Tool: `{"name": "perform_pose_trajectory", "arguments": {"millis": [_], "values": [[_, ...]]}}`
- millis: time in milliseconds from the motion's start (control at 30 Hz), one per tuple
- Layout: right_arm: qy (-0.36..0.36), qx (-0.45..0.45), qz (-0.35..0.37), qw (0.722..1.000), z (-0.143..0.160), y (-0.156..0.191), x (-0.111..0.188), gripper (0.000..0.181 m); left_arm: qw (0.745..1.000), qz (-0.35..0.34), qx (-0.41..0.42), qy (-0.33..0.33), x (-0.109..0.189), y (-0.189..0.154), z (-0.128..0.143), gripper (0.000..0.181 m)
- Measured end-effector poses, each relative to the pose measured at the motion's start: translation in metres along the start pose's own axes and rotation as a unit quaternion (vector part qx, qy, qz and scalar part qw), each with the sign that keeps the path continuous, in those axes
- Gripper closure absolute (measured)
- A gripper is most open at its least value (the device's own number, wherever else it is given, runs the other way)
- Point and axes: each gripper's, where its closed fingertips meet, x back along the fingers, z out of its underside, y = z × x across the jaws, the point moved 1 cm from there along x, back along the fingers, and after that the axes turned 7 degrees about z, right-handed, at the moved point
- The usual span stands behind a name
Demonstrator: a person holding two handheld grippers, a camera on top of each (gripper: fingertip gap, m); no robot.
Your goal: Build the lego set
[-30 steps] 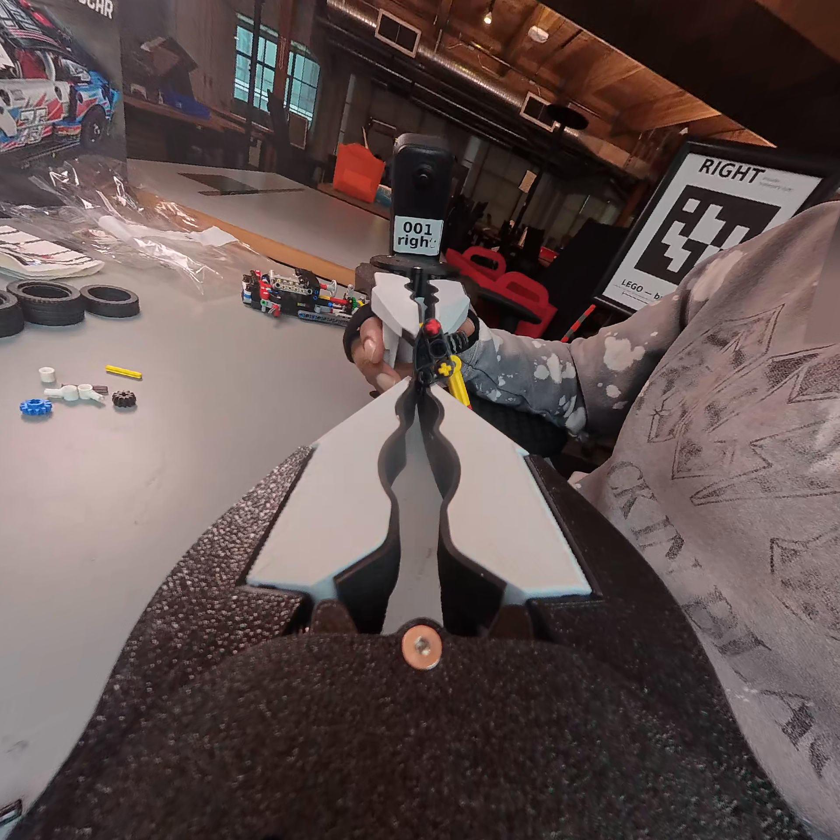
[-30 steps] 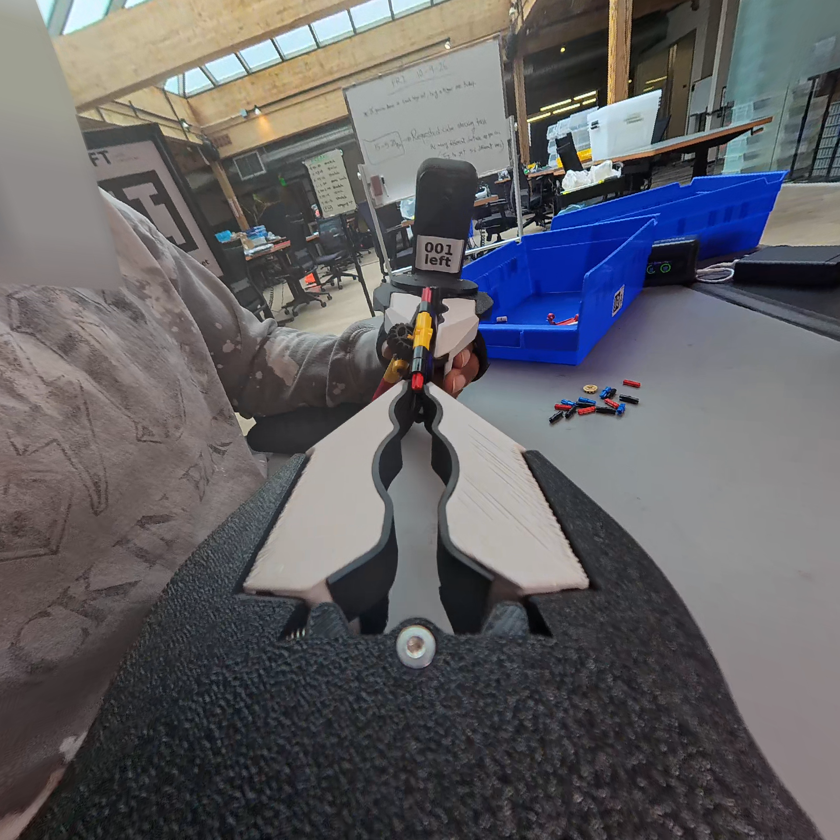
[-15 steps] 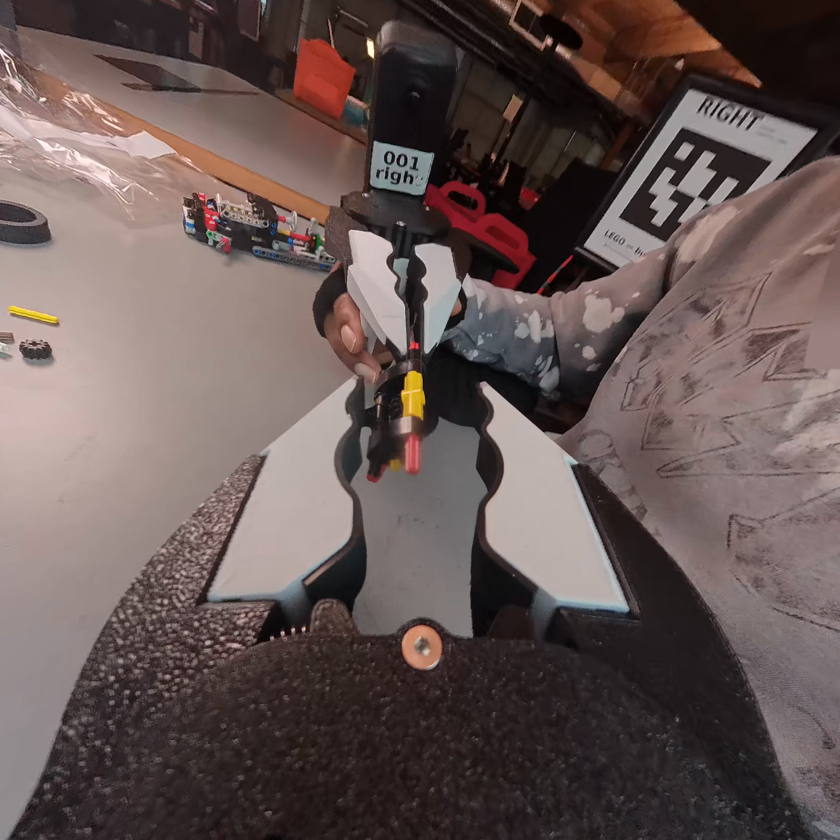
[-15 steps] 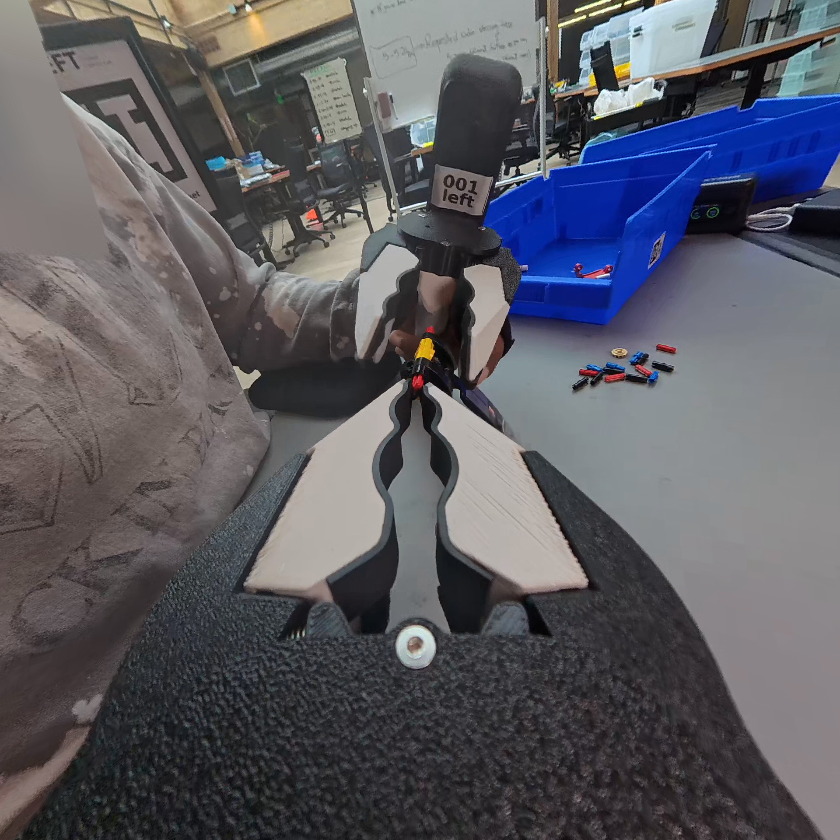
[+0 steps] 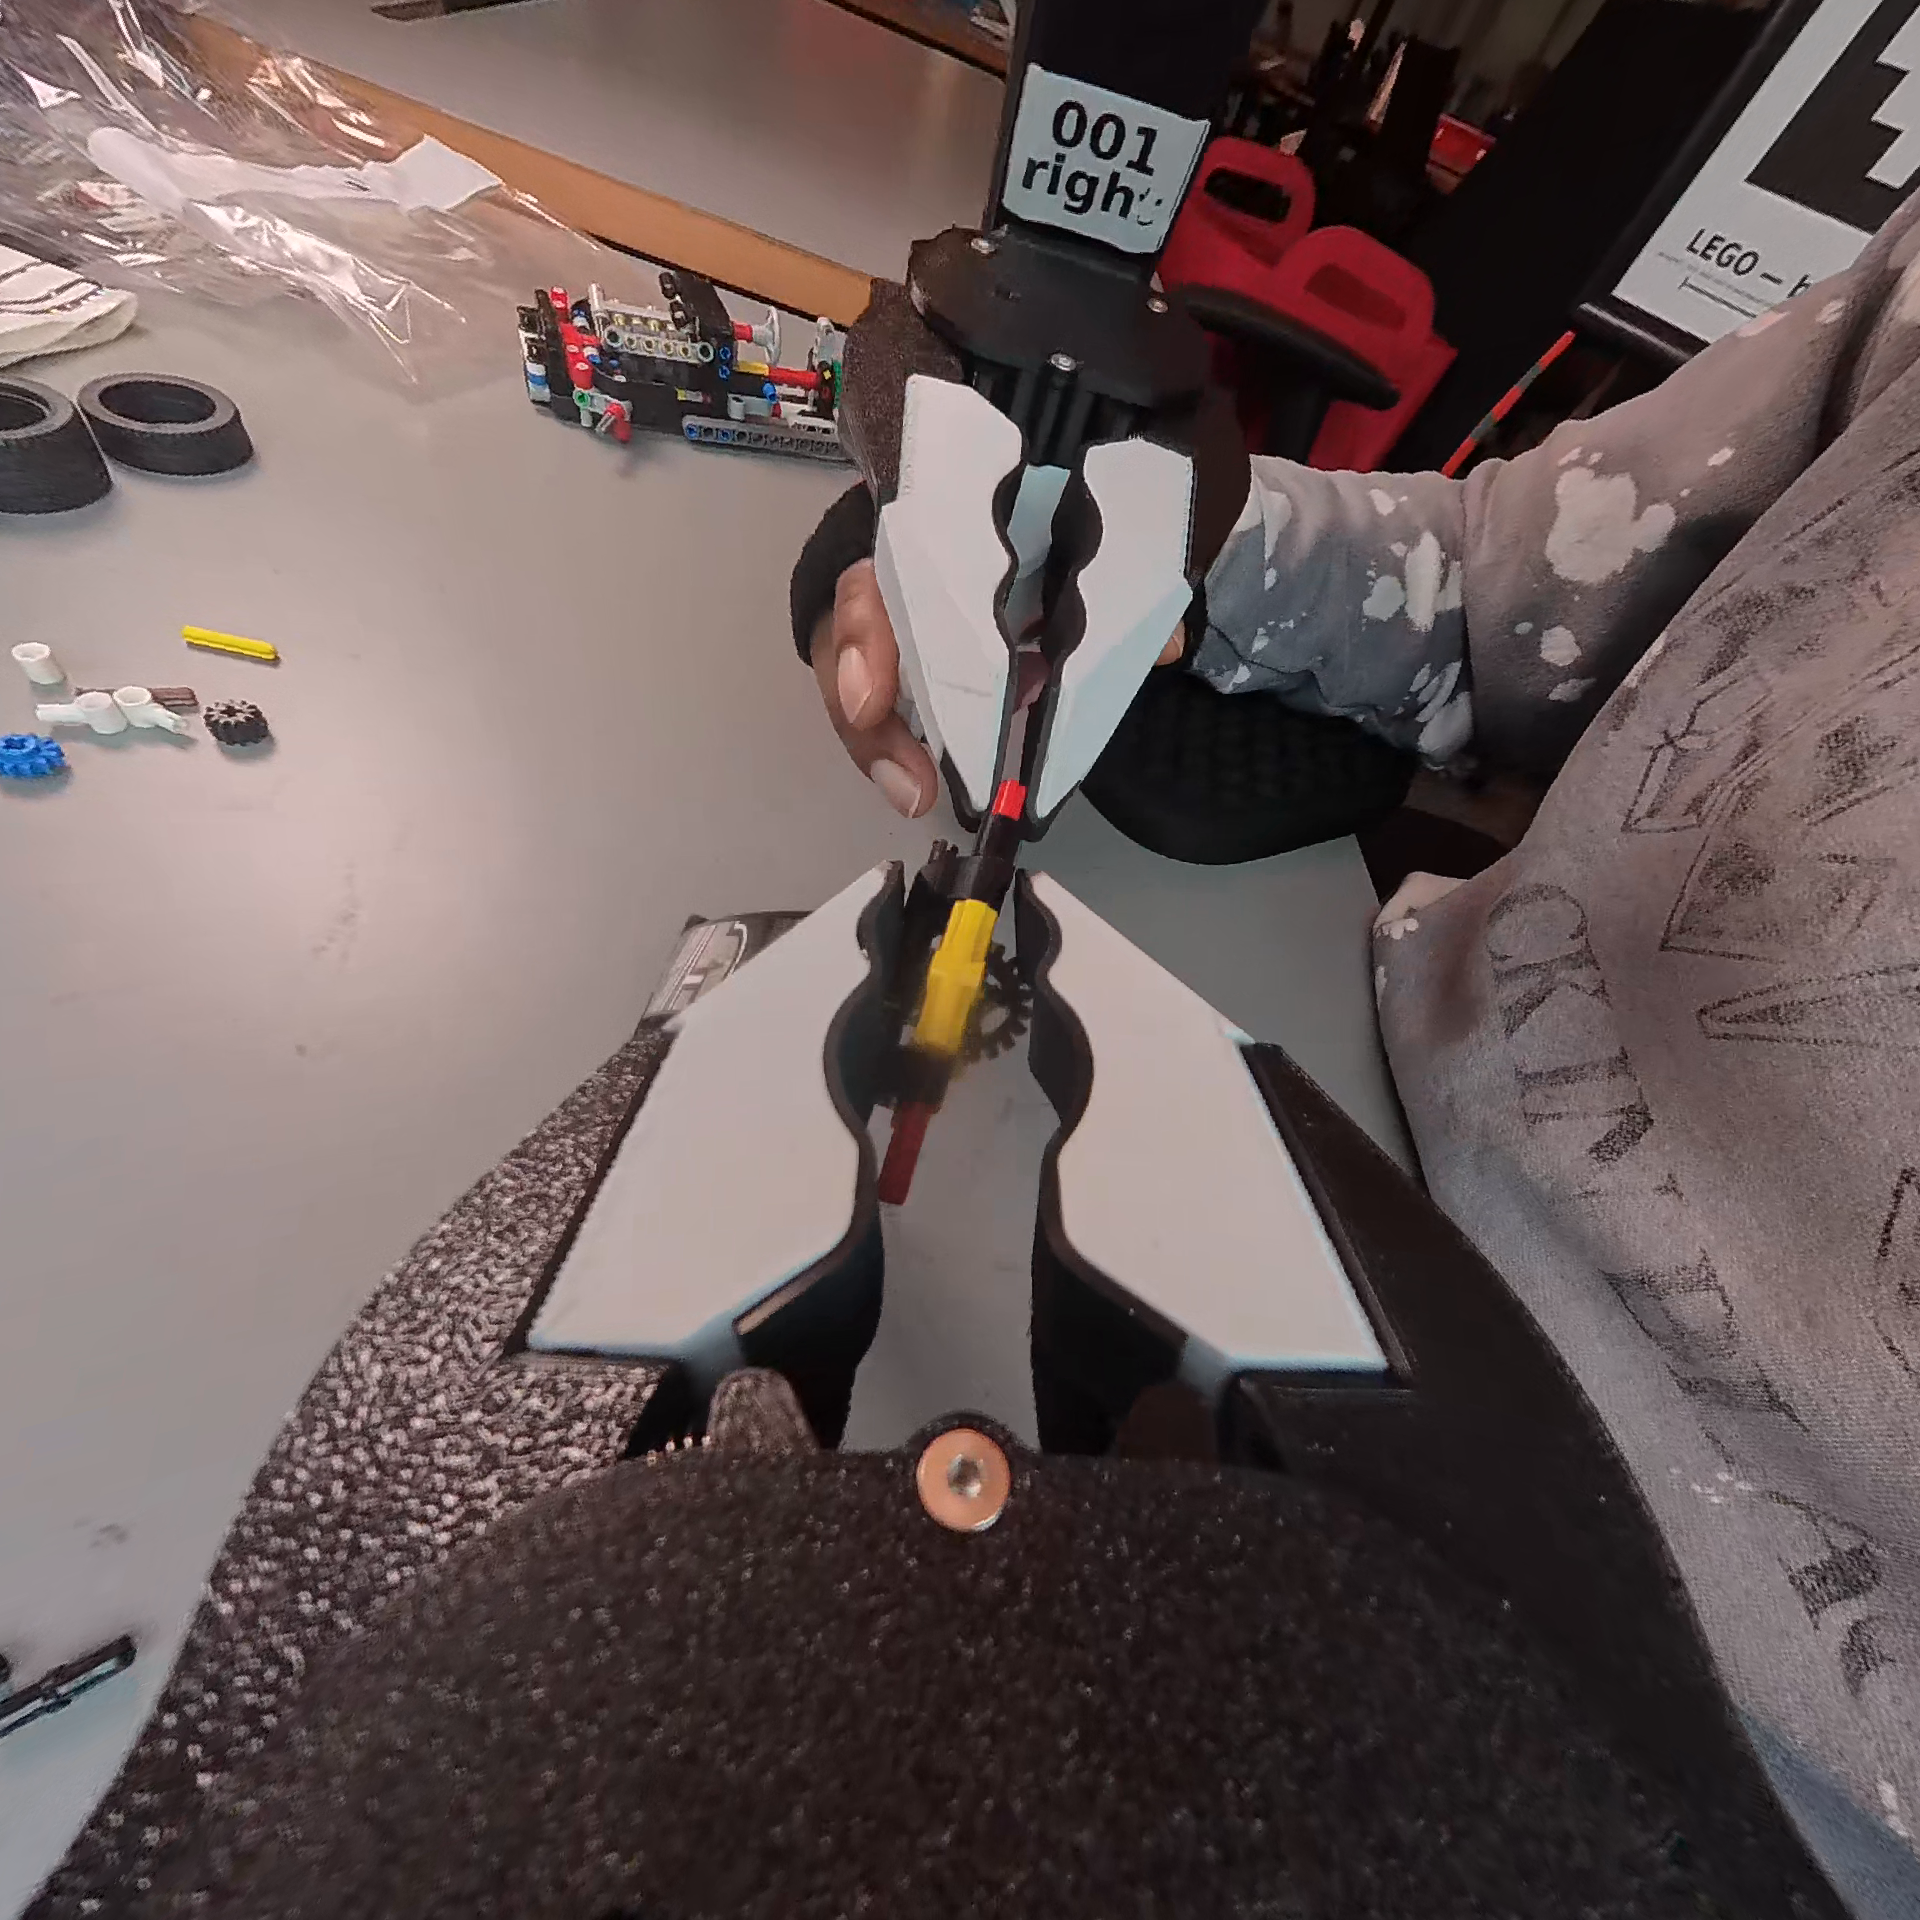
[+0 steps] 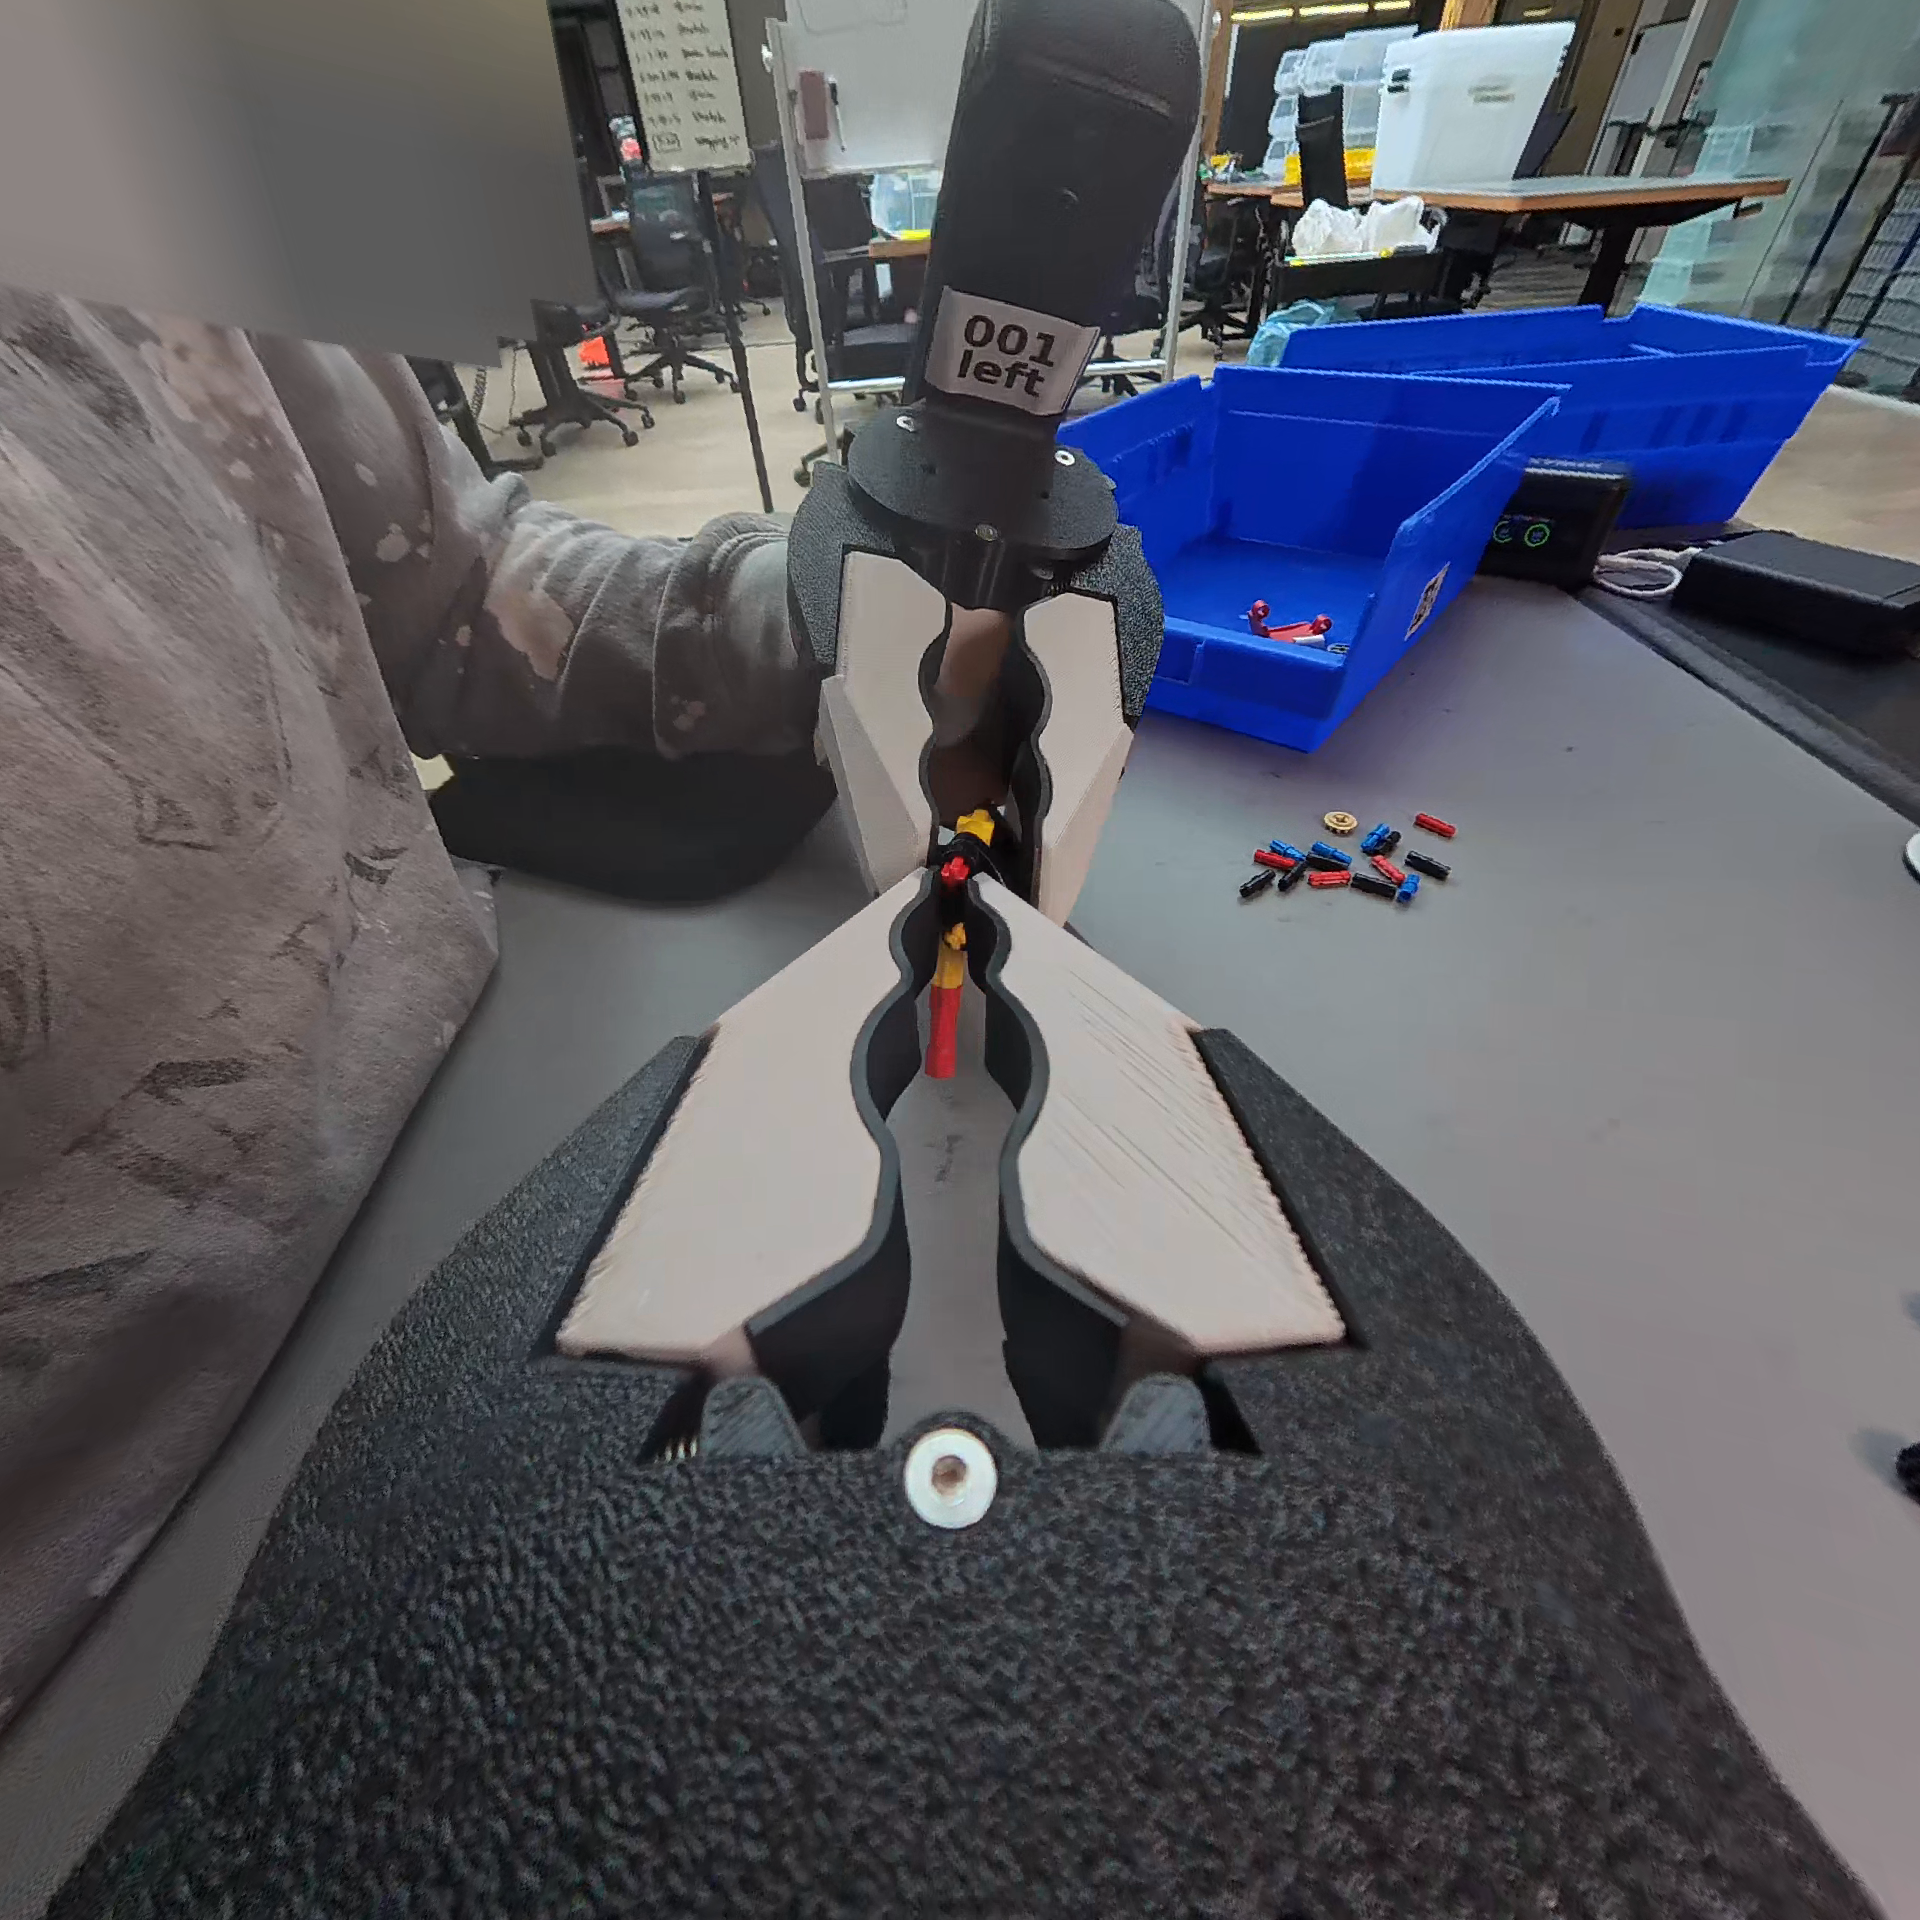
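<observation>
Axle sub-assembly (image 5: 951, 992), red axle, yellow connector, black gear: held above worktop (image 5: 436, 935), right hand-held gripper (image 5: 1006, 810) pinching one end, left hand-held gripper (image 5: 951, 883) narrowly parted around it; light, rigid, slippery; grip the yellow connector.

An open-plan workshop or lab: whiteboards (image 6: 681, 78), office chairs (image 6: 655, 312) (on castors), long worktables (image 6: 1558, 197), stacked plastic tubs (image 6: 1465, 99) and blue parts bins (image 6: 1351, 540) on the grey bench (image 6: 1558, 1039).

Loose pins (image 6: 1345, 865) lie before the bin (image 6: 1340, 561) — tyres (image 5: 166, 424) far left.
</observation>
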Motion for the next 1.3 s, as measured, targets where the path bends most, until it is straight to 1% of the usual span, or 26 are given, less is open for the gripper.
{"name": "perform_pose_trajectory", "arguments": {"millis": [100, 167, 233, 267, 367, 533, 567, 667, 767, 867, 933, 1000, 1033, 1067, 1133, 1300], "values": [[0.010, 0.025, 0.017, 0.999, 0.002, -0.002, -0.001, 0.181, 1.000, -0.012, -0.014, -0.013, 0.006, 0.003, -0.004, 0.162], [0.012, 0.029, 0.018, 0.999, 0.003, -0.002, -0.001, 0.181, 0.999, -0.025, -0.040, -0.016, 0.009, 0.004, -0.006, 0.161], [0.018, 0.030, 0.017, 0.999, 0.006, -0.002, -0.001, 0.181, 0.996, -0.044, -0.082, -0.004, 0.008, 0.004, -0.004, 0.164], [0.024, 0.033, 0.015, 0.999, 0.008, -0.002, -0.001, 0.181, 0.994, -0.050, -0.100, 0.008, 0.007, 0.002, -0.002, 0.168], [0.045, 0.056, 0.018, 0.997, 0.015, 0.000, -0.003, 0.181, 0.990, -0.055, -0.129, 0.023, 0.007, -0.002, 0.000, 0.176], [0.059, 0.089, 0.018, 0.994, 0.021, 0.005, -0.006, 0.181, 0.985, -0.058, -0.156, 0.051, 0.007, -0.005, 0.009, 0.176], [0.060, 0.090, 0.016, 0.994, 0.021, 0.006, -0.006, 0.181, 0.984, -0.056, -0.158, 0.053, 0.006, -0.005, 0.010, 0.175], [0.060, 0.095, 0.018, 0.993, 0.021, 0.007, -0.007, 0.181, 0.985, -0.047, -0.148, 0.069, 0.004, -0.006, 0.017, 0.160], [0.059, 0.100, 0.015, 0.993, 0.020, 0.009, -0.006, 0.181, 0.984, -0.053, -0.145, 0.084, 0.003, -0.002, 0.024, 0.165], [0.060, 0.107, 0.017, 0.992, 0.021, 0.009, -0.007, 0.181, 0.986, -0.047, -0.132, 0.087, 0.003, -0.002, 0.025, 0.168], [0.056, 0.109, 0.029, 0.992, 0.019, 0.007, -0.007, 0.181, 0.986, -0.058, -0.133, 0.081, 0.004, 0.001, 0.023, 0.168], [0.056, 0.101, 0.031, 0.993, 0.017, 0.006, -0.007, 0.165, 0.987, -0.057, -0.133, 0.069, 0.004, 0.000, 0.020, 0.168], [0.056, 0.099, 0.030, 0.993, 0.017, 0.006, -0.007, 0.162, 0.988, -0.055, -0.133, 0.063, 0.004, 0.000, 0.018, 0.168], [0.052, 0.099, 0.032, 0.993, 0.015, 0.006, -0.008, 0.163, 0.988, -0.053, -0.133, 0.061, 0.003, -0.001, 0.018, 0.168], [0.052, 0.101, 0.031, 0.993, 0.016, 0.008, -0.010, 0.174, 0.987, -0.054, -0.139, 0.060, 0.002, -0.001, 0.018, 0.168], [0.059, 0.097, 0.029, 0.993, 0.018, 0.008, -0.011, 0.176, 0.988, -0.050, -0.136, 0.053, 0.000, -0.002, 0.018, 0.168]]}}
